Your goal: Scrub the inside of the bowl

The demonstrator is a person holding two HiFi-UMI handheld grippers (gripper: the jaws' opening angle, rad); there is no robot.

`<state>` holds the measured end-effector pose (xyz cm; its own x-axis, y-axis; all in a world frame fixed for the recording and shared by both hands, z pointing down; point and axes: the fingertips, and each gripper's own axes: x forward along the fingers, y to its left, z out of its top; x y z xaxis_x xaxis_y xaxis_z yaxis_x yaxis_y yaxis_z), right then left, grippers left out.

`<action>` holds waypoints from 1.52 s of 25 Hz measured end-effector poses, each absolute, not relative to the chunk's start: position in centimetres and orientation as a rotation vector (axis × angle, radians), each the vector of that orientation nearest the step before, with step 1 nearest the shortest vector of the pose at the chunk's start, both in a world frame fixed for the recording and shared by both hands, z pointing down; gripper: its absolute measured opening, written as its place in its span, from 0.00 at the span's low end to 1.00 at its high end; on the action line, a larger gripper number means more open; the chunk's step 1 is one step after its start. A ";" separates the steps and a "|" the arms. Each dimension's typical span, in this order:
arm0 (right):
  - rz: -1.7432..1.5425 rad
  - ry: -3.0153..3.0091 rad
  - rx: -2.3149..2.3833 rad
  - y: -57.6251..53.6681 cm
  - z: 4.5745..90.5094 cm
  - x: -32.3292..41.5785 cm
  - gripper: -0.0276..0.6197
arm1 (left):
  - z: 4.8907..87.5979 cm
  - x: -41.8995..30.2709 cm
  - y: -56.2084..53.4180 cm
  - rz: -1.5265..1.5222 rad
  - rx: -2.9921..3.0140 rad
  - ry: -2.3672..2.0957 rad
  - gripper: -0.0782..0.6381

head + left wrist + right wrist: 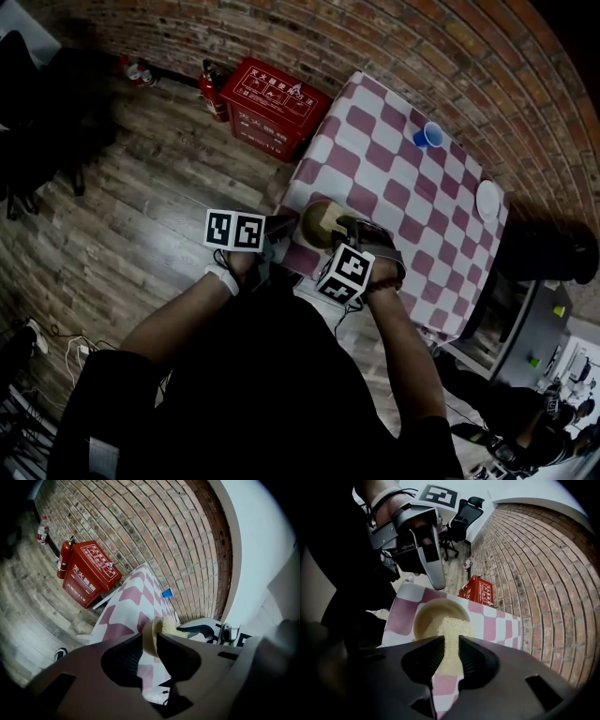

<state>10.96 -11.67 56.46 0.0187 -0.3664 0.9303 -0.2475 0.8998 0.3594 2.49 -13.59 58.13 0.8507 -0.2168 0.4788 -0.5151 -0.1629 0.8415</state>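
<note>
**Right gripper view: sponge in the bowl, rim pinched**

The bowl point(425, 618), tan and smooth-looking, sits on the pink-and-white checked bench point(412, 197), at the corner nearest the red cabinet point(272, 105) and close to the person's edge. The left claw point(150, 639) is closed on the bowl's rim, with one jaw inside the wall and one outside. The right claw point(451, 641) is nipped on a yellow sponge point(450, 625) whose front end reaches into the bowl's hollow.

I'd judge the bowl stiff, fairly light and probably slick. It would likely skate or tip under scrubbing unless the rim is held firmly, so the rim seems the sensible place to grip. The sponge looks soft and will squash, so holding it by its back end leaves the working face free.

The cabinet carries white characters and a small emblem, too small for me to read. The fire extinguisher point(211, 89) beside it shows nothing legible. The blue cup point(428, 136) and white plate point(488, 199) near the far edge bear no print I can see.
</note>
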 end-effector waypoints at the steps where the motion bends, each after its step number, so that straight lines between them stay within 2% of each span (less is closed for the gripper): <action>1: -0.095 -1.568 0.495 -11.3 56.4 11.2 0.20 | 58.1 2.6 -13.6 0.289 1.745 -0.561 0.25; 9: -0.096 -1.597 0.426 -7.7 57.1 9.6 0.20 | 58.0 3.3 -13.5 0.295 1.752 -0.546 0.25; 15: -0.118 -1.596 0.424 -9.6 56.7 8.2 0.20 | 57.9 3.1 -13.3 0.295 1.751 -0.551 0.25; 21: -0.119 -1.577 0.521 -12.4 56.0 10.5 0.20 | 58.0 2.6 -13.1 0.284 1.742 -0.560 0.25; 28: -0.086 -1.545 0.456 -9.8 56.3 12.4 0.20 | 58.1 2.6 -12.9 0.280 1.737 -0.557 0.25; 38: -0.074 -1.623 0.425 -8.9 56.7 8.0 0.20 | 58.1 2.6 -12.6 0.289 1.735 -0.547 0.25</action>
<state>8.04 -8.95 56.68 -0.0373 -0.3145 0.9485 -0.2271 0.9270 0.2984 2.64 -12.56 58.11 0.8572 -0.2033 0.4733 -0.5056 -0.1564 0.8485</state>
